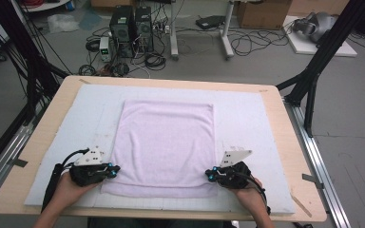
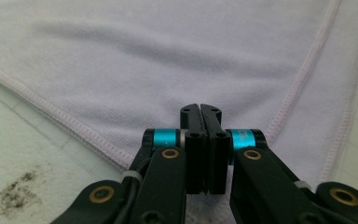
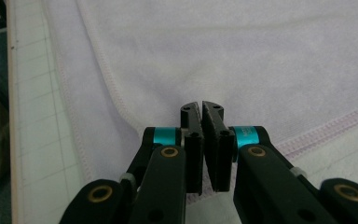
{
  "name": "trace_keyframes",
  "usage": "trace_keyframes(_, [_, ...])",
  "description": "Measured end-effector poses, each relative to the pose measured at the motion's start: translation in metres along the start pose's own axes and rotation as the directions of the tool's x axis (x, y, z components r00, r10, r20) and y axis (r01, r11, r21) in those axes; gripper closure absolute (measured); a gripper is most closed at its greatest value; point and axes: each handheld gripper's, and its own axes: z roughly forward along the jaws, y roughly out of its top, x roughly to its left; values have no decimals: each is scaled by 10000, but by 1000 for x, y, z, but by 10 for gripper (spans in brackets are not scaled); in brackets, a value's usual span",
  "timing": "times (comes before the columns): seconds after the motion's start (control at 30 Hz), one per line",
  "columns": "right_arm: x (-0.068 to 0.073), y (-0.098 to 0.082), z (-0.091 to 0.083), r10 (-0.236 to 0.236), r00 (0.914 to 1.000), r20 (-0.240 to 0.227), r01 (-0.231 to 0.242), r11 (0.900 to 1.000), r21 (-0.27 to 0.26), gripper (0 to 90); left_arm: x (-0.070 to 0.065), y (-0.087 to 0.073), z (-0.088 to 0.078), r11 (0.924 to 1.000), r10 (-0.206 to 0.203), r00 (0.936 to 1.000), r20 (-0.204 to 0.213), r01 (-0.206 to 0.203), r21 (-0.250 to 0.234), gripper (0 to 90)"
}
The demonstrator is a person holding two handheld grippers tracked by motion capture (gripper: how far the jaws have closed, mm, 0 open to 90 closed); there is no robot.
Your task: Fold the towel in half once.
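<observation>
Left gripper [image 1: 115, 170] and right gripper [image 1: 209, 175] are each clenched on a near corner of the pale lilac terry towel [image 1: 166, 142], which lies flat on the white foam mat [image 1: 252, 118] covering the wooden table [image 1: 292, 142].

The high view looks forward and down from above the person's side of the surface [image 1: 43, 142], far enough back to take in the whole pale towel [image 1: 166, 142] and the floor beyond it. The left gripper view rides close along its own tongs [image 2: 200, 108] at the towel's near-left corner. The right gripper view rides equally close along its tongs [image 3: 200, 106] at the near-right corner. All three views share the towel's near edge.
</observation>
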Motion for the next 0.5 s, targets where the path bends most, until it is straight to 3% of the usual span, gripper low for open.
trace_keyframes(0.23, [-1, 11, -13, -133, 9999, -70, 130, 9987, -502, 871, 1, 14, -23, 9975, -181, 9998, -127, 172, -688, 882])
trace_keyframes(0.4, [3, 25, -29, -394, 9992, -50, 389, 9964, -755, 872, -7, 24, -42, 9963, 129, 9996, -270, -151, -842, 882])
trace_keyframes(0.5, [12, 28, -38, -535, 9984, -187, 518, 9951, -840, 872, -17, 22, -51, 9946, 303, 9995, -85, -310, -988, 882])
